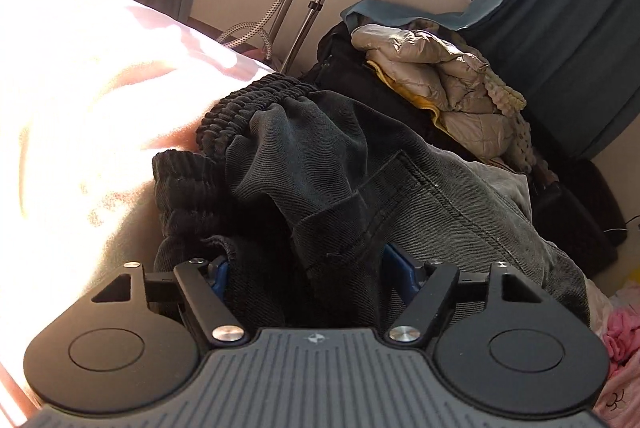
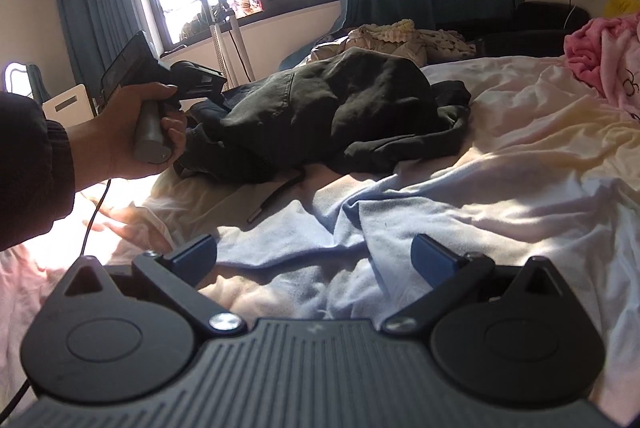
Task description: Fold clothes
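Left gripper (image 1: pixel 306 268) buried in dark trousers (image 1: pixel 320 155) heaped on bed (image 2: pixel 500 155); jaws clamped on thick bunch near waistband. Risk: 2+ layers caught, lift drags whole heap. Right gripper (image 2: pixel 316 256) spread, empty, over sheet.

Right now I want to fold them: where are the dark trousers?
In the right wrist view the dark trousers lie heaped on the bed, centre-left, before the window, with the left gripper at their near end.
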`<state>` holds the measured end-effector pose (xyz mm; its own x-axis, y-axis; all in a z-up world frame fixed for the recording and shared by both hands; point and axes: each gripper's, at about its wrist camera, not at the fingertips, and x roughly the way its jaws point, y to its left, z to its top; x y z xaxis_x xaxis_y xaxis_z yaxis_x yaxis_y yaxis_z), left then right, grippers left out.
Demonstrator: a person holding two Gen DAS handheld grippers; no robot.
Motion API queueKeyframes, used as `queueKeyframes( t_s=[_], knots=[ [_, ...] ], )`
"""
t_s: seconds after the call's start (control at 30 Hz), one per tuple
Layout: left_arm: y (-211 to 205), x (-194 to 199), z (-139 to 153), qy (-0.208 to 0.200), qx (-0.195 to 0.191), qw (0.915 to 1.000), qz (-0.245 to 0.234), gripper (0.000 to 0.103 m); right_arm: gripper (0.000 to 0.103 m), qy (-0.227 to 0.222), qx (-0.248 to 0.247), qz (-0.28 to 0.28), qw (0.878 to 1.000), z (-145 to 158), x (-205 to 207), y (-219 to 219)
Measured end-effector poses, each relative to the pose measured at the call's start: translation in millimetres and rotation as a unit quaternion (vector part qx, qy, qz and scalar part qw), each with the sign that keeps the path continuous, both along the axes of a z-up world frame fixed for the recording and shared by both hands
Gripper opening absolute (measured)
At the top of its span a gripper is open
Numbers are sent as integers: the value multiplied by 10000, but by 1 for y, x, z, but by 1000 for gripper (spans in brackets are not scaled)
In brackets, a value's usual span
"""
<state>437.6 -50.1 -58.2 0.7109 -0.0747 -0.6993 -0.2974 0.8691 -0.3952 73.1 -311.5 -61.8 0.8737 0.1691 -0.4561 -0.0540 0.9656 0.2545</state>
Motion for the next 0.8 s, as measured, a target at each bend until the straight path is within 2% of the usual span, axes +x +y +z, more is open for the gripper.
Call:
queueKeyframes(
  t_s=[0.1, 0.17, 0.3, 0.47, 0.67, 0.73, 0.8],
  knots=[
    [-11, -5, 7, -152, 239, 9996, 55, 15, 103, 31, -11, -7, 10000, -3, 2, 0],
    [-12, -17, 22, -439, 224, 9988, 29, 13, 103, 58, -4, -16, 10000, -5, 4, 0],
    [0, -52, 63, -841, -158, 9963, 8, 12, 103, -15, -60, 15, 10000, 0, 1, 4],
    [24, -119, 125, -1320, -369, 9905, -85, 11, 103, -215, -251, 60, 9994, 11, -9, 11],
    [90, -207, 180, -1705, -539, 9838, 80, 11, 103, -326, -261, 152, 9990, 21, -21, 19],
    [119, -232, 189, -1748, -590, 9825, 252, 11, 103, -361, -224, 183, 9989, 25, -26, 21],
    [150, -252, 188, -1806, -418, 9815, 485, 11, 103, -397, -244, 206, 9987, 27, -30, 23]
  ],
)
